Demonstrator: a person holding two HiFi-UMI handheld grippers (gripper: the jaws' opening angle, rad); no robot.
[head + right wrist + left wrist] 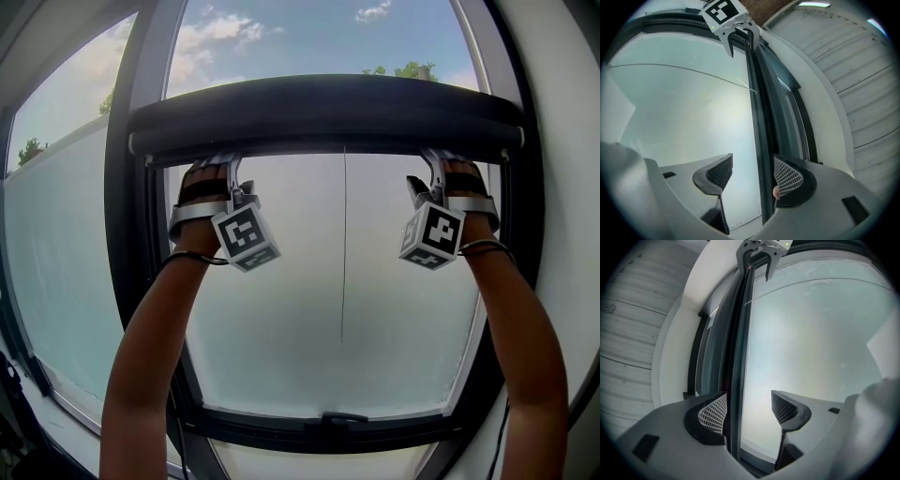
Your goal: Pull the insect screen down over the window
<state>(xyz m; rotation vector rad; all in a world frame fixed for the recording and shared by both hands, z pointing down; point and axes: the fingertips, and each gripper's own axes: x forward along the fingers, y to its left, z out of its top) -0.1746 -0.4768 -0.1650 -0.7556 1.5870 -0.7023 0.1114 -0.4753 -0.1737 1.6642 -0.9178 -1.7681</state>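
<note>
The insect screen's dark pull bar (328, 114) lies across the upper part of the window, and a thin cord (343, 244) hangs from its middle. My left gripper (225, 167) reaches up to the bar's lower edge near its left end, and my right gripper (433, 161) near its right end. In the left gripper view the bar's edge (738, 357) runs between the jaws of the left gripper (749, 408), close to the left pad (714, 414); the jaws stand wide and do not clamp it. In the right gripper view the right gripper (753, 173) is likewise open around the bar (759, 117).
The dark window frame (127, 234) surrounds the pane, with a handle (337, 417) on its bottom rail. A second pane (56, 262) lies to the left and a white wall (567, 187) to the right. Each gripper shows at the top of the other's view.
</note>
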